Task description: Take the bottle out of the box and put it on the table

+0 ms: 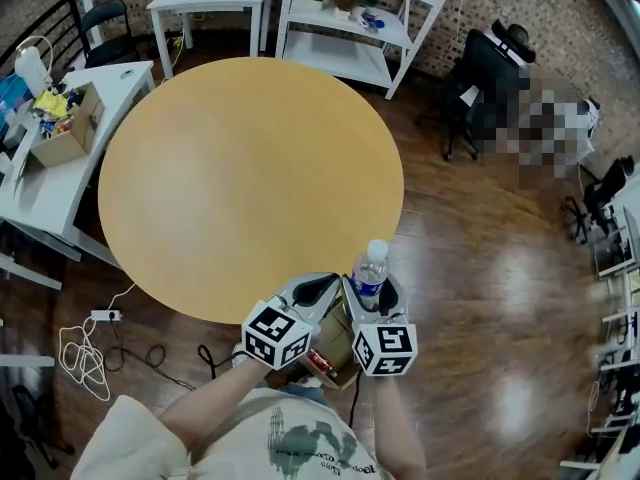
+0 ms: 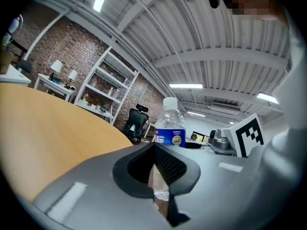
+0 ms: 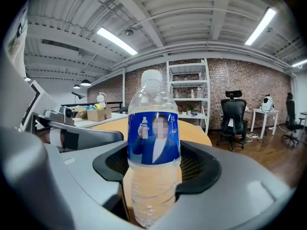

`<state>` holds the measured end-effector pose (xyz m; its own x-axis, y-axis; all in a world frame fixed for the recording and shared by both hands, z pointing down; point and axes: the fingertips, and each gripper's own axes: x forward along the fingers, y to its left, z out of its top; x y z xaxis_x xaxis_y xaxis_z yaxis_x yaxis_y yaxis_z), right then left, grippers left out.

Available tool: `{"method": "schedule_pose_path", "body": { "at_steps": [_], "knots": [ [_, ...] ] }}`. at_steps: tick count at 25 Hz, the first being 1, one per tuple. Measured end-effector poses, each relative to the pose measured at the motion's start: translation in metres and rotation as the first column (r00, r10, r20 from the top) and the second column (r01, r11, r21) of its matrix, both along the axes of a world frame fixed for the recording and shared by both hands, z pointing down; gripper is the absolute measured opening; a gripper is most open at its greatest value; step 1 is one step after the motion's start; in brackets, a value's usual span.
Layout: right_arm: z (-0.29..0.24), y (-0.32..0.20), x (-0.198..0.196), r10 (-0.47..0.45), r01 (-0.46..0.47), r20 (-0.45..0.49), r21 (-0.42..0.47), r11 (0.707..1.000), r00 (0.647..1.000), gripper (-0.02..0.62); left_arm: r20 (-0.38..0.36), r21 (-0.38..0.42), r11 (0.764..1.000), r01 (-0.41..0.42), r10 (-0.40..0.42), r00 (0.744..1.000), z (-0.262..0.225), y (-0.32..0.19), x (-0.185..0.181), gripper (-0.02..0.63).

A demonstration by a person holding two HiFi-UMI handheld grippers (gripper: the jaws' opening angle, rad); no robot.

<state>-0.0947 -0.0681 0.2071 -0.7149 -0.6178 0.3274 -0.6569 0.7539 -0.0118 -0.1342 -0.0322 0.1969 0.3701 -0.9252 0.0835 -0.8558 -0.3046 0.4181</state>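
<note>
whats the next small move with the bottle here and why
Probably carry the bottle forward over the round table, then lower it. The right gripper is shut on it and holds it upright, but it is only at the table's near edge, with bare tabletop ahead.

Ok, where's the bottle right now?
In the head view, the bottle is low, just right of centre, held upright in the right gripper at the near edge of the round table, with the left gripper close on its left.
</note>
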Motion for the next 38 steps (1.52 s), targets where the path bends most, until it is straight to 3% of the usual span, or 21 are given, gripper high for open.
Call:
{"method": "schedule_pose_path", "body": {
  "at_steps": [4,13,18,29,38],
  "knots": [
    [-0.003,0.010,-0.058,-0.051,0.050,0.036,0.012,0.999,0.998,0.287,-0.030,0.002,0.997,0.080,-0.080,0.996,-0.007,0.016,-0.055,-0.003],
    [0.019,0.027,-0.195,-0.173,0.173,0.132,0.006,0.985,0.976,0.288,-0.007,0.008,0.974,0.227,-0.227,0.974,-0.008,0.056,-0.177,-0.003],
    [0.031,0.026,-0.252,-0.206,0.205,0.154,0.023,0.979,0.966,0.288,0.016,-0.024,0.959,0.284,-0.283,0.959,0.005,0.071,-0.224,-0.003],
    [0.054,-0.011,-0.327,-0.209,0.195,0.173,0.099,0.976,0.962,0.291,0.083,-0.098,0.944,0.315,-0.307,0.948,0.034,0.093,-0.269,-0.003],
    [0.062,0.002,-0.321,-0.253,0.243,0.133,0.090,0.966,0.958,0.313,0.062,-0.107,0.946,0.305,-0.300,0.952,0.040,0.086,-0.263,-0.003]
  ]
}}
